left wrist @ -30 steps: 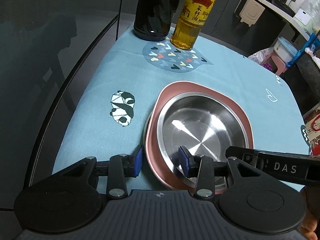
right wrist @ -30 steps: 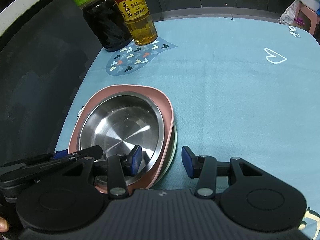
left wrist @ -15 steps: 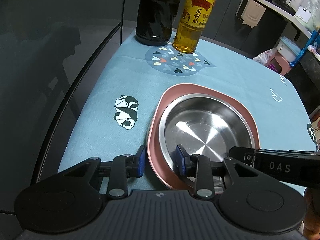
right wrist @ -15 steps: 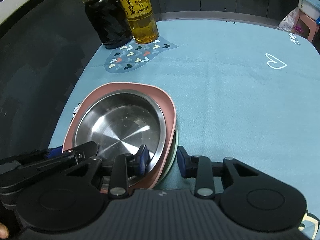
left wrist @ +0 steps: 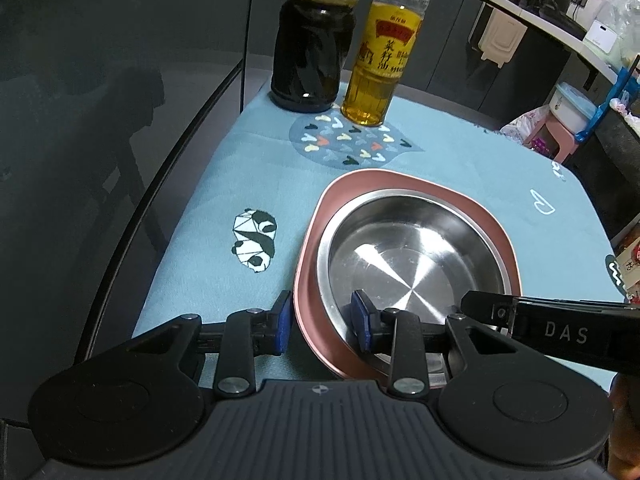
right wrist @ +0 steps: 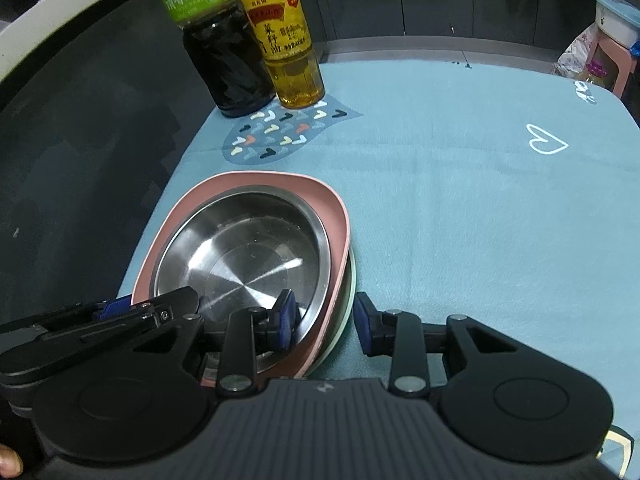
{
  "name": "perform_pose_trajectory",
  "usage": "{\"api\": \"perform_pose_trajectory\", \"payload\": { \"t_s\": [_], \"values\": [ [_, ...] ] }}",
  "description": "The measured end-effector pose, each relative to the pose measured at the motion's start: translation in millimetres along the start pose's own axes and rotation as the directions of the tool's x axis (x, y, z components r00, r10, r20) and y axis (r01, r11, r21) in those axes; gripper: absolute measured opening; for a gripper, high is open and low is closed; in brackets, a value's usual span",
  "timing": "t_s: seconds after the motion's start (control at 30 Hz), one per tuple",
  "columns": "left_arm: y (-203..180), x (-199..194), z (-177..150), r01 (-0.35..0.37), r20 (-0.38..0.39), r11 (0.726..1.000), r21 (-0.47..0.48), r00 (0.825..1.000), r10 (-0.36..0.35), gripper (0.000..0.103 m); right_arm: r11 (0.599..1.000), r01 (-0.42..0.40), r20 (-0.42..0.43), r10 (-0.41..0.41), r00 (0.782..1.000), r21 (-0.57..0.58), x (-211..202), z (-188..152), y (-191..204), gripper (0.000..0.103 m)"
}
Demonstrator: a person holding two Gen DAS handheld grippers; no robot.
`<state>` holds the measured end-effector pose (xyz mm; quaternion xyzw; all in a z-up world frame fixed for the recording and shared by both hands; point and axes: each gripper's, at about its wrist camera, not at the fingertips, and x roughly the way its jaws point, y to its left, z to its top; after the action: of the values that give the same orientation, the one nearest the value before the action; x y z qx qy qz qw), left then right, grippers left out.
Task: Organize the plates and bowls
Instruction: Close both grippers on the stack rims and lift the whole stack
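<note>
Panda print point(left wrist: 255, 245) in L view only; green plate point(right wrist: 347, 304) R only.

The table point(left wrist: 460, 168) wears a light blue cloth printed with a black-and-white geometric panda point(left wrist: 255, 245), a grey-blue patch point(left wrist: 348, 142) scattered with small white, black, yellow and orange hearts, and a white outlined heart point(right wrist: 546, 142). The steel bowl point(left wrist: 408, 264) is shiny silver, set in a dusty pink plate point(left wrist: 508, 248) above a pale green plate point(right wrist: 347, 308). One bottle point(left wrist: 312, 60) holds dark liquid under a green label; the other point(left wrist: 378, 64) holds golden oil with a yellow-and-red label. The left tongs point(left wrist: 322, 322) and right tongs point(right wrist: 325, 322) are black with blue pads.
</note>
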<state>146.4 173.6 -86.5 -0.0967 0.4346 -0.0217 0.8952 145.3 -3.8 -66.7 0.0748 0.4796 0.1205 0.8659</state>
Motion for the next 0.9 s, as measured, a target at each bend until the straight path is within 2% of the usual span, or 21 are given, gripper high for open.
{"api": "perform_pose_trajectory", "payload": {
  "t_s": [0.43, 0.67, 0.9],
  "values": [
    [-22.4, -38.4, -7.9, 0.016, 0.051, 0.999, 0.037, 0.999, -0.018, 0.029, 1.000, -0.013, 0.061, 0.012, 0.998, 0.012, -43.5, -12.6, -7.1, 0.030],
    [-38.2, -62.8, -23.8, 0.067, 0.046, 0.997, 0.048, 0.997, -0.069, 0.029, 1.000, -0.010, 0.084, 0.008, 0.996, 0.027, -73.8, -30.6, -20.8, 0.030],
    [-55.6, -87.8, -46.8, 0.085, 0.051, 0.993, 0.080, 0.995, -0.089, 0.029, 1.000, 0.002, 0.116, -0.004, 0.993, 0.018, -105.8, -57.0, -27.8, 0.030]
  ]
}}
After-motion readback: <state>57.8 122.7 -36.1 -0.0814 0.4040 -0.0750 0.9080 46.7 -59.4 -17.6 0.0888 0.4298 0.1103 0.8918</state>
